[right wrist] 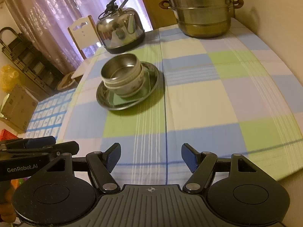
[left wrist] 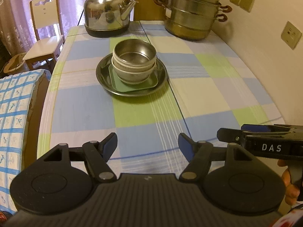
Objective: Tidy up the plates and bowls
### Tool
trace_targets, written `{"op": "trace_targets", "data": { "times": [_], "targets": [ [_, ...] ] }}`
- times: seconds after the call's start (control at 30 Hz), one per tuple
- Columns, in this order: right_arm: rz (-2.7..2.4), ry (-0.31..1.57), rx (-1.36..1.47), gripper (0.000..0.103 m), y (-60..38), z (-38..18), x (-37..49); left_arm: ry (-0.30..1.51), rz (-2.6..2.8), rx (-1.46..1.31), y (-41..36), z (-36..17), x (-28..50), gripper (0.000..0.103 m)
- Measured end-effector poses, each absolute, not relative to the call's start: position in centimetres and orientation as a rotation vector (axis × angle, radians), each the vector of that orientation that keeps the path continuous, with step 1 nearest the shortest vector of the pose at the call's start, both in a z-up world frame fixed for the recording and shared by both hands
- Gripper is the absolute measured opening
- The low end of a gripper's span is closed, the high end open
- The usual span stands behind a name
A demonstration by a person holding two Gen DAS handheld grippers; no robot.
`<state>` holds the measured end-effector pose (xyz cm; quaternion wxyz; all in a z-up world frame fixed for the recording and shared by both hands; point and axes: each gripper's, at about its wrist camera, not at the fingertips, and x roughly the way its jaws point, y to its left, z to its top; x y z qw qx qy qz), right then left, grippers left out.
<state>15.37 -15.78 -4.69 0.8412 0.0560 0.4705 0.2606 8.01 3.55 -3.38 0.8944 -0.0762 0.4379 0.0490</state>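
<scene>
Stack sitting mid-table: steel bowl [left wrist: 134,51] nesting in pale bowls, on green square plate [left wrist: 132,84], on round steel plate [left wrist: 102,71], kettle [left wrist: 108,15] at 11 o'clock. Left gripper [left wrist: 147,145] & right gripper [right wrist: 151,156] hovering w/ fingers wide, holding nothing. Sorting looking done; nothing loose left.

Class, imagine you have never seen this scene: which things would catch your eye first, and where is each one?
First, the stack in the middle of the checked tablecloth: a steel bowl nested in pale bowls, on a green square plate, inside a round metal dish. Behind it, a shiny kettle stands far left and a tiered steamer pot far right. Near the camera, the left gripper and right gripper are open and empty.
</scene>
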Motion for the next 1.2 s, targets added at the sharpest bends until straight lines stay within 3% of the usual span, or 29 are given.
{"op": "trace_targets", "data": {
  "times": [1.2],
  "targets": [
    [0.523,0.982,0.101,0.071,-14.7,-4.1,11.7,0.886,0.075,-0.167,4.8,-3.6,5.8,0.071]
  ]
}}
